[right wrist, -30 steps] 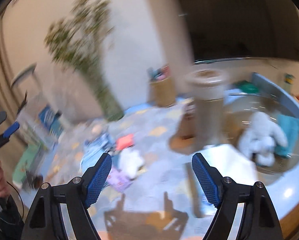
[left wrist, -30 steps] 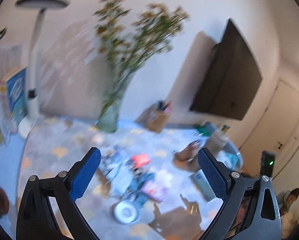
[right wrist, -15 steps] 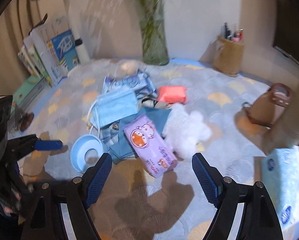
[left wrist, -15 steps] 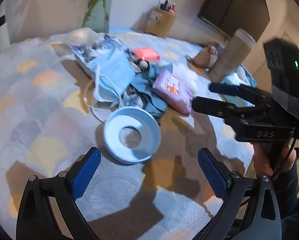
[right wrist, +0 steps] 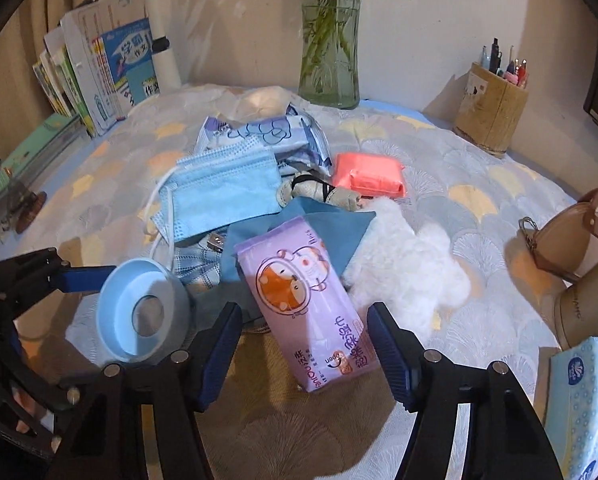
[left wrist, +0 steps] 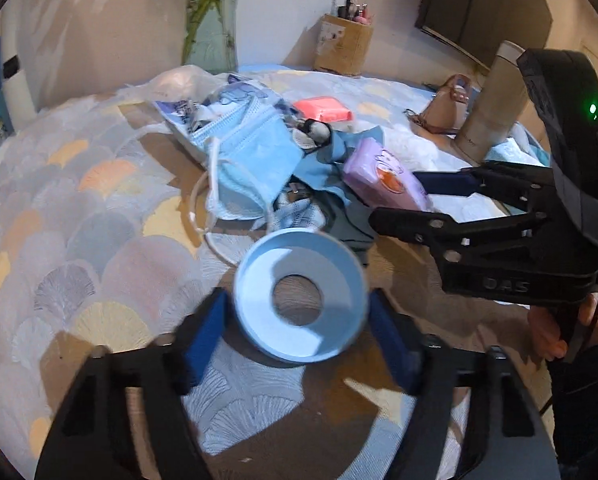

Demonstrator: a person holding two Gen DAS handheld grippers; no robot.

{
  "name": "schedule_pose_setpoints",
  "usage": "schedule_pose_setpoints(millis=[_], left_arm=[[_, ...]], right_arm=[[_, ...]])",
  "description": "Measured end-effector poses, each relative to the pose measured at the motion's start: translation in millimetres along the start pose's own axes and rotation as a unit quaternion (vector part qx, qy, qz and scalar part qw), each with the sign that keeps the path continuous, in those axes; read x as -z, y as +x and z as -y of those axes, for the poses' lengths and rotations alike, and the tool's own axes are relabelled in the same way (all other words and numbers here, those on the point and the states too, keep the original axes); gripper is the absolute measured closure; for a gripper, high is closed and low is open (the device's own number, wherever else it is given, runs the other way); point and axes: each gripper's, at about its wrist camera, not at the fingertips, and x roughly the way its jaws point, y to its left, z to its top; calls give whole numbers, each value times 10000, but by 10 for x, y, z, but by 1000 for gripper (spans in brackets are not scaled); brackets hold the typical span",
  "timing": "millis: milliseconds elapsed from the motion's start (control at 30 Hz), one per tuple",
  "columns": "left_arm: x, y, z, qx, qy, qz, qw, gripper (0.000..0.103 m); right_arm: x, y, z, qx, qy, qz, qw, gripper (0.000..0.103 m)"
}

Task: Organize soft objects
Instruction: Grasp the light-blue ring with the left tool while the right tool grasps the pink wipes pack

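A heap of soft things lies on the patterned cloth: a blue face mask (right wrist: pixel 223 196), a purple tissue pack (right wrist: pixel 303 300), a white plush toy (right wrist: pixel 403 256), a pink pack (right wrist: pixel 369 174), a teal cloth (right wrist: pixel 323 228). A light blue ring-shaped holder (left wrist: pixel 301 294) sits in front of the heap. My left gripper (left wrist: pixel 299 340) is open, its blue pads on either side of the blue holder, not clearly touching it. My right gripper (right wrist: pixel 303 354) is open, its pads on either side of the near end of the purple pack (left wrist: pixel 383 180).
A glass vase (right wrist: pixel 331 60) and a pen holder (right wrist: pixel 491 108) stand at the back. Books (right wrist: pixel 99 76) lean at the left. A brown pouch (right wrist: pixel 571 236), a tall beige tumbler (left wrist: pixel 495 104) and a blue tissue box (right wrist: pixel 587 400) are at the right.
Both grippers have dropped and moved forward. The left now straddles the blue holder and its jaws have narrowed; the right now straddles the purple pack.
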Motion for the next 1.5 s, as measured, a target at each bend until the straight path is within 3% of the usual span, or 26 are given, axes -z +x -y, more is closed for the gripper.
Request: schedule_pose_setpoints(millis=[67,300,467,533,600,700,967,1167,1233,1300,1500], left_arm=[[2,-25,-24,38,-57,51,10000,42],[-2,-173,-102,343,-152,372,9986,44],[5,-201,-115,474,-154,526,9974,44],[25,-147,-119,464,-164,455,9978,44],[33,-111,-116,381,-145,388,9984,44],[40,-100,-125,490,-144,358,9981,38],[53,-37,-106,413,-106,180,9989,32],[72,5,56,19,310,100,9995,26],[77,17,88,-102,404,101,9991,27],[79,15,100,-238,429,141,9987,39],[56,-179,115,-65,238,525,9983,43]], right_arm=[[20,4,-8,11,-11,-45,10000,62],[191,-287,100,-342,686,-162,9969,64],[373,-381,169,-282,1115,-529,9920,63],[434,-331,174,-286,1160,-596,9910,62],[485,-270,194,-341,1309,-664,9886,49],[506,-282,169,-403,1294,-518,9894,42],[518,-254,143,-238,1325,-339,9903,41],[525,-234,47,73,1177,-259,9927,41],[532,-229,18,205,1127,-232,9931,43],[539,-241,-6,431,1008,-198,9938,60],[601,-415,119,-181,1297,-14,9914,65]])
